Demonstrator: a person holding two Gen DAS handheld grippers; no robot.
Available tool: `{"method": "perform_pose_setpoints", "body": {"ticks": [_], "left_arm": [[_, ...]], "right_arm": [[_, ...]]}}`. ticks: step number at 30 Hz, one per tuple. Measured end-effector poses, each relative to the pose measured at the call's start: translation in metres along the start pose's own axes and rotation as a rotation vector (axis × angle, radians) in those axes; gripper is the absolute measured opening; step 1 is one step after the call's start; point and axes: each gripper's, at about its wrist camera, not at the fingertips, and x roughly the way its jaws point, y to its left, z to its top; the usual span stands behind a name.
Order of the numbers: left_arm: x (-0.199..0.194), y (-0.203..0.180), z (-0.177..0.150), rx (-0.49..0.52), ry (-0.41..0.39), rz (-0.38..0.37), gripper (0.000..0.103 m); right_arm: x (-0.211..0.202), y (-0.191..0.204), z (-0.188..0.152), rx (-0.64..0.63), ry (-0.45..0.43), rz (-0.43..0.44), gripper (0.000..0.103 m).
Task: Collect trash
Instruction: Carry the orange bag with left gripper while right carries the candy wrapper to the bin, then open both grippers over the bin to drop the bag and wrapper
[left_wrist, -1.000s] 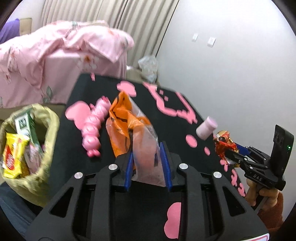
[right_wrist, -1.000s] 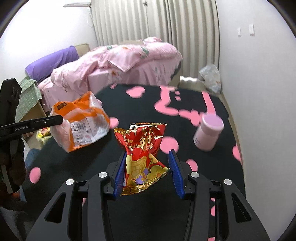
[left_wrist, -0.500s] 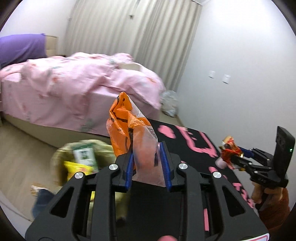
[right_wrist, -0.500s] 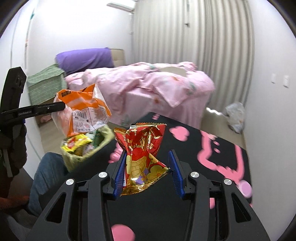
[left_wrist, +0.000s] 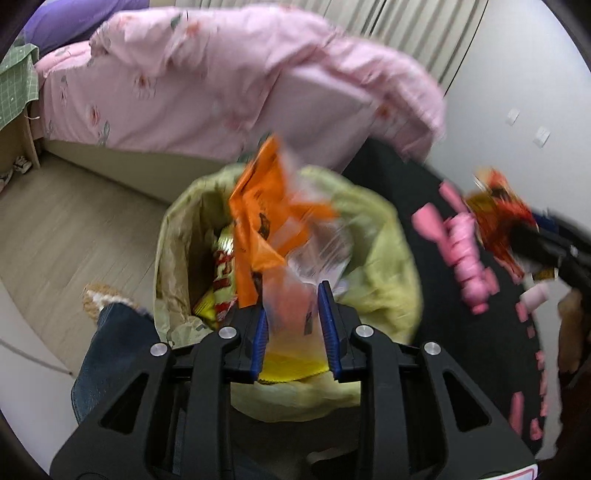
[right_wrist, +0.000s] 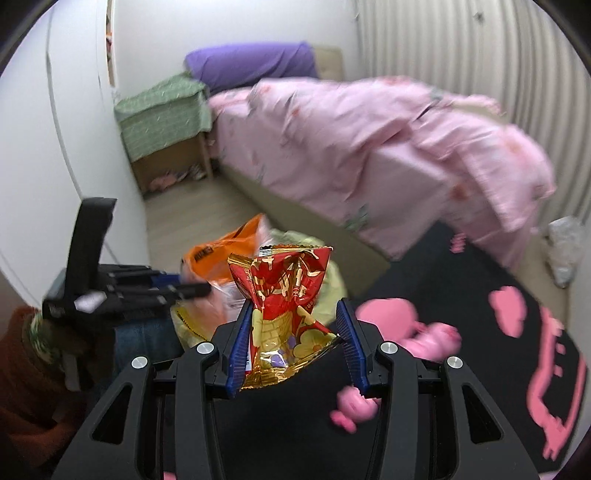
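Left wrist view shows the left gripper (left_wrist: 291, 317) jaws pinching the orange bag (left_wrist: 266, 221) above the bin (left_wrist: 373, 236), while the right gripper (right_wrist: 293, 341) jaws hold the red wrapper (right_wrist: 284, 295) beside it; releasing off-centre risks either light packet catching the rim.

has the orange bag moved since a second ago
Yes. The orange bag, shut in the left gripper, went from over the black table leftward to above the trash bin.

Black left gripper (left_wrist: 291, 328), blue jaws, silver screws; jeans (left_wrist: 110, 347).
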Motion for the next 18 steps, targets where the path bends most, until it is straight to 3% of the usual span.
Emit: {"method": "perform_pose_setpoints", "body": {"ticks": [3,8,18], "left_arm": [[0.018,0.004,-0.007,-0.003,0.04,-0.014,0.024],[0.023,0.006,-0.009,0.009,0.043,-0.025,0.024],[0.021,0.005,-0.01,0.014,0.059,-0.064,0.023]], "right_arm": [[0.05,0.005,0.01,-0.025,0.101,0.053,0.043],[0.118,0.006,0.018,-0.07,0.229,0.036,0.043],[0.158,-0.002,0.021,-0.059,0.334,0.072,0.041]]}}
